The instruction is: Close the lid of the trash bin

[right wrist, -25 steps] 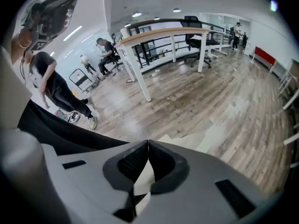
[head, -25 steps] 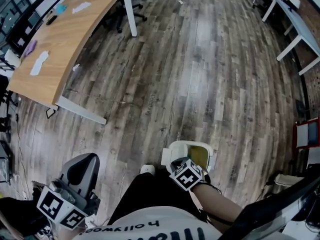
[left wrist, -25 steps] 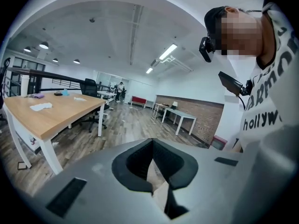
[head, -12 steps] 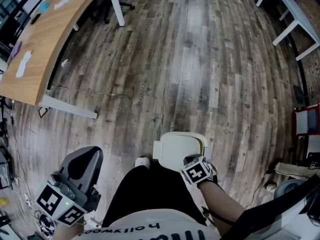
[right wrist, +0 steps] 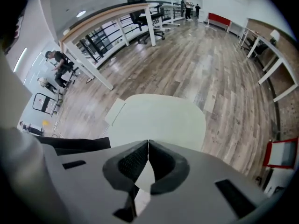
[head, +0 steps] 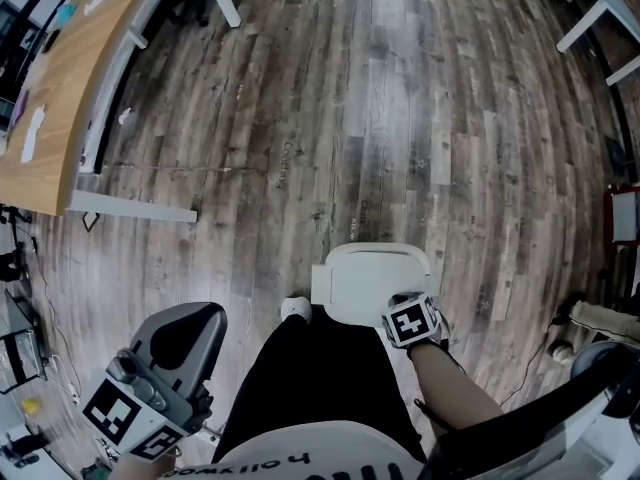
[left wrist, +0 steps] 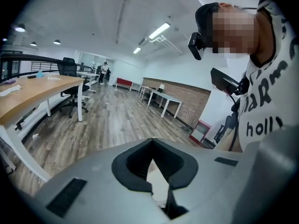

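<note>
Left tongs (left wrist: 151, 150) and right tongs (right wrist: 148, 150) sit closed, empty; lid (head: 365, 273) lies flat, seemingly longest crosswise.

Both hand-held grippers, jaws closed on nothing.
The left gripper (head: 183, 320) is held out at the person's left side, pointing forward, its jaw tips touching. The right gripper (head: 408, 313) is held low before the body on a bare, extended right forearm (head: 455, 393), its marker cube (head: 412, 321) facing upward and its jaw tips pressed together.
</note>
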Tool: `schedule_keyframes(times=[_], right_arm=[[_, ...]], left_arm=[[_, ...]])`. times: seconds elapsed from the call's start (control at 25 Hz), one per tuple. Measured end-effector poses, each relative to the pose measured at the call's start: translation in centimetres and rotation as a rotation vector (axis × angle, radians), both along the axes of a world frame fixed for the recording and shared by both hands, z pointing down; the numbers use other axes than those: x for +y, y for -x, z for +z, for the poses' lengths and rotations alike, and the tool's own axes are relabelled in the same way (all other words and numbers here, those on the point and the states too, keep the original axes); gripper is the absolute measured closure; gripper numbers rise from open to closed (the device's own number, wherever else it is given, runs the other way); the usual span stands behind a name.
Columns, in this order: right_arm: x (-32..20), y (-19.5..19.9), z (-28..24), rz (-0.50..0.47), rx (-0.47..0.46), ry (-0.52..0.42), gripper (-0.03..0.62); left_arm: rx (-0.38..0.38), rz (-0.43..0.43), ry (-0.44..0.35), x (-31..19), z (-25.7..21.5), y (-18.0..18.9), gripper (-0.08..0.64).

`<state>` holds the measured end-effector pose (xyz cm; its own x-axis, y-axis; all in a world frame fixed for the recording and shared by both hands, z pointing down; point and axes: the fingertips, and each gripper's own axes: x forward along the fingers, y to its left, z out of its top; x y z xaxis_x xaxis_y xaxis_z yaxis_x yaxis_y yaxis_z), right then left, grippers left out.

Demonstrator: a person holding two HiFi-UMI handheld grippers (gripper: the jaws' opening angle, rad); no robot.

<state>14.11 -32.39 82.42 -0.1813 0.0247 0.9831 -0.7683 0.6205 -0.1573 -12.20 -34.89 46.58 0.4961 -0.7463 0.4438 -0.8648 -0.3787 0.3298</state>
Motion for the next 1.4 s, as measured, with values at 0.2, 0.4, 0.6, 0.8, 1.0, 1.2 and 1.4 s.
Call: schedule_keyframes(times=[0.2, 0.4, 0.6, 0.8, 1.0, 1.2, 1.4], right_arm=[[-0.7, -1.3, 2.0, 0.07, 0.002, 0.001, 0.581], [-1.0, -1.7, 3.3, 0.148, -0.01, -0.01, 0.581], [-1.2, -2.1, 5.1, 0.188, -0.032, -0.028, 0.581], [-1.1, -2.6, 6.7, 0.19, -0.065, -0.025, 0.581], [-1.1, -2.8, 7.3, 0.201, -0.106, -0.03, 0.581], [-1.5, -2.5, 7.2, 0.161, -0.085, -0.009, 0.581], [-0.2, -3.3, 7.4, 0.163, -0.02, 0.115, 0.581]], left_arm=[[-0.008, 0.003, 0.011, -0.9, 3.9, -0.7, 0.554], [-0.002, 0.007, 0.073, -1.7, 7.4, -1.2, 0.554], [0.074, -0.009, 0.155, -2.2, 9.8, -3.1, 0.554], [0.072, 0.042, 0.184, -1.8, 11.2, -5.4, 0.554], [0.075, 0.04, 0.215, -1.3, 12.0, -6.0, 0.554], [0.074, 0.025, 0.205, -1.2, 11.4, -6.2, 0.554], [0.054, 0.012, 0.195, -0.7, 10.3, -5.9, 0.554]])
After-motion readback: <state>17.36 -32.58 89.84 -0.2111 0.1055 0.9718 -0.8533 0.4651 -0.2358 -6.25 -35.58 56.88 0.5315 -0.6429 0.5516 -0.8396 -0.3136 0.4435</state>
